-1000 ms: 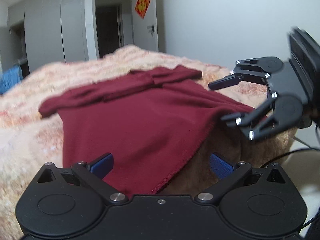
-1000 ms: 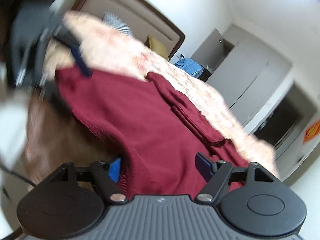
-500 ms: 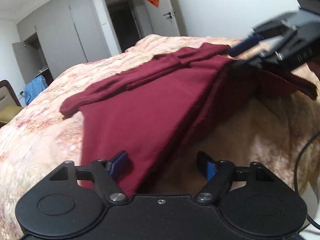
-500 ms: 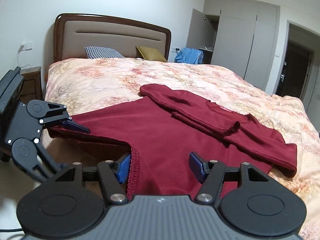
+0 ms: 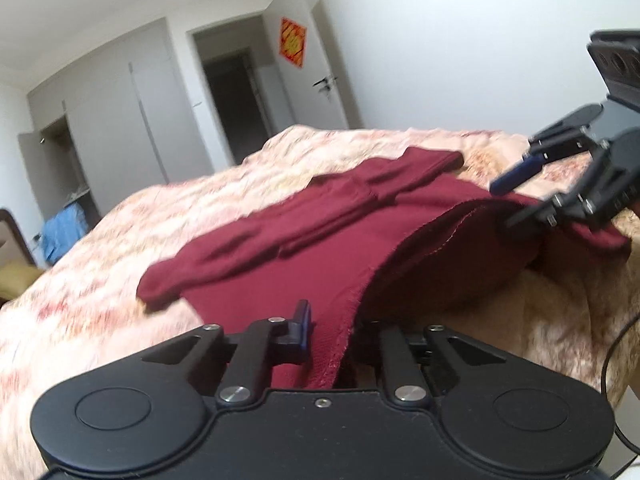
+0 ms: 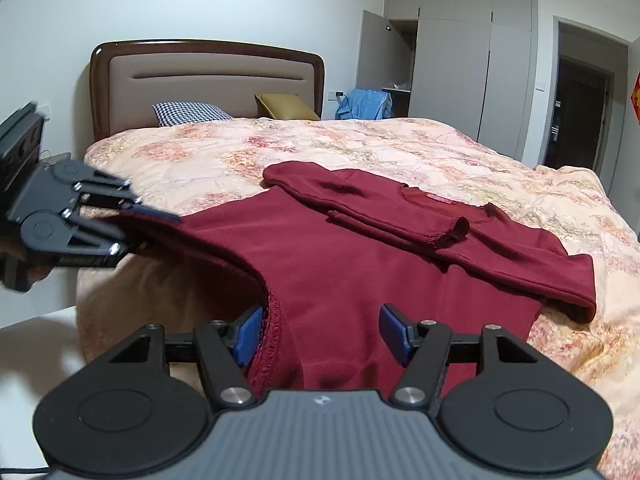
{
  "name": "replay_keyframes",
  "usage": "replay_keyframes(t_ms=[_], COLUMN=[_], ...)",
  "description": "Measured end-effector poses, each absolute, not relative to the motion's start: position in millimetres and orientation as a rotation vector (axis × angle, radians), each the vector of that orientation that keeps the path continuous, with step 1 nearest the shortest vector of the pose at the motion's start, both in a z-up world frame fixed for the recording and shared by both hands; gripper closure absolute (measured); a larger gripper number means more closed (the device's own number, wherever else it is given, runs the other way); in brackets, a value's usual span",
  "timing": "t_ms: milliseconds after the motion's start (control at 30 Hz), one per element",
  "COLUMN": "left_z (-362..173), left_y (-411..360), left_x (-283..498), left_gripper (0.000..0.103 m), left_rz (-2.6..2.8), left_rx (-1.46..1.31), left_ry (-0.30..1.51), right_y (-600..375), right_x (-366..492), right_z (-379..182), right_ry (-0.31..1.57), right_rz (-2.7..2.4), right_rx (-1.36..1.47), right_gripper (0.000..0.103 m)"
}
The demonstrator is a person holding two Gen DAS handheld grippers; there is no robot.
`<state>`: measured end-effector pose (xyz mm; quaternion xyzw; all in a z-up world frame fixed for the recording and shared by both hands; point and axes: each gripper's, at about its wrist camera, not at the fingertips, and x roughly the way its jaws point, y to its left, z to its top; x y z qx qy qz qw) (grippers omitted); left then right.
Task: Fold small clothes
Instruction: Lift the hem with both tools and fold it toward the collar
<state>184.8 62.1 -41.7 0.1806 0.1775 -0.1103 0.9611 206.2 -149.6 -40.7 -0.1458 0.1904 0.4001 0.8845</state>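
A dark red long-sleeved top lies on the floral bedspread, sleeves folded across its chest, hem toward me at the bed's edge. My left gripper is shut on the hem's left corner; it also shows in the right wrist view, holding the cloth lifted. My right gripper has its blue fingers apart with the hem's right corner lying between them. In the left wrist view the right gripper has the cloth between its open fingers. The hem sags between the two grippers.
The bed has a brown padded headboard, a checked pillow and a yellow pillow. Grey wardrobes and a dark doorway stand beyond. A blue garment hangs by the wardrobe.
My left gripper has closed onto the hem's left corner and lifted it. The right gripper has steadied at the hem's right corner, still open. The hem has risen off the bed's edge.
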Motion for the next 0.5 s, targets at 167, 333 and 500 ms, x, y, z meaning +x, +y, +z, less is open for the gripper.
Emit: replay_keyframes(t_ms=[167,333,500], left_z=[-21.0,-4.9,-4.3], left_y=[64.7,66.5,73.9], left_x=[204.2,222.5,226.8], left_gripper=[0.096,0.096,0.096], left_rz=[-0.236,-0.220,-0.206], left_rx=[0.325,0.233,0.179], left_ry=[0.363,0.409,0.443], right_y=[-147.8,-139.7,-132.0], right_x=[178.0,145.1,120.6], right_z=[-45.2,-68.4,-99.4], right_ry=[0.369,0.340,0.256], right_rz=[0.874,0.844,0.726], right_rx=[-0.356,-0.523,-0.790], right_gripper=[0.031,0.029,0.029])
